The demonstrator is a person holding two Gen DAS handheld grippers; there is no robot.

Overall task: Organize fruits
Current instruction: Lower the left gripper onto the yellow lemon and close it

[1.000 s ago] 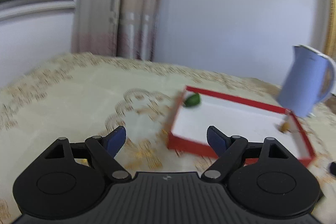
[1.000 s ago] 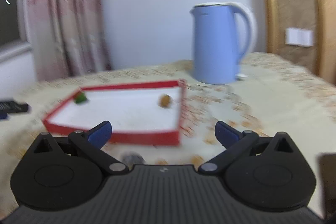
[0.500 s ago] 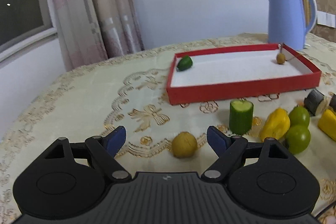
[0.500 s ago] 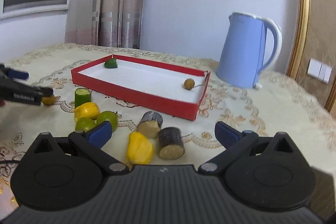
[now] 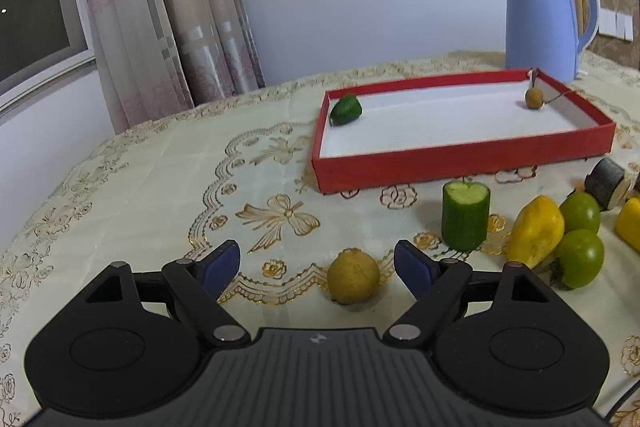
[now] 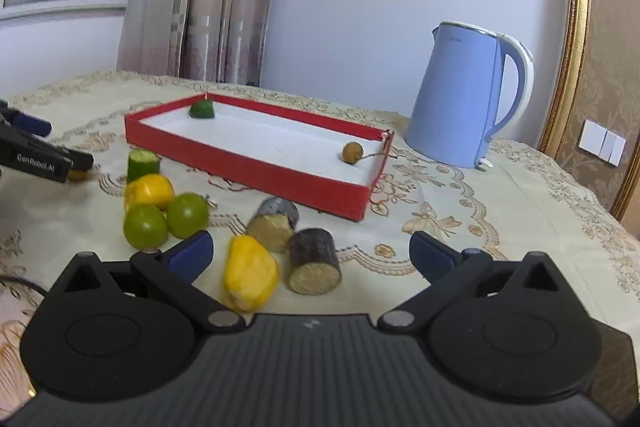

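My left gripper (image 5: 317, 263) has its fingers spread wide with nothing held; a small yellowish round fruit (image 5: 353, 281) sits on the tablecloth (image 5: 160, 195) between the blue pads, closer to the right one, and neither pad touches it. From the right wrist view I see that same gripper (image 6: 60, 147) low over the cloth at the far left.

My right gripper (image 6: 310, 254) is also wide open and empty. Between its fingers, a yellow piece of fruit (image 6: 250, 277) lies beside two dark-skinned cut chunks (image 6: 315, 261) that stand side by side (I cannot tell what fruit they are).

The red tray (image 5: 460, 163) with a white floor sits farther back on the table. Inside it, a green piece (image 5: 346, 110) rests in the far left corner and a small brown round fruit (image 5: 534, 98) with a thin stem lies near the far right corner. Just in front of the tray a cucumber stub (image 5: 465, 217) stands upright. To its right, another yellow fruit (image 5: 536, 231) touches two green round fruits (image 5: 580, 259). A pale blue kettle (image 5: 542, 23) stands behind the tray, near a curtain (image 5: 168, 19) and white wall.
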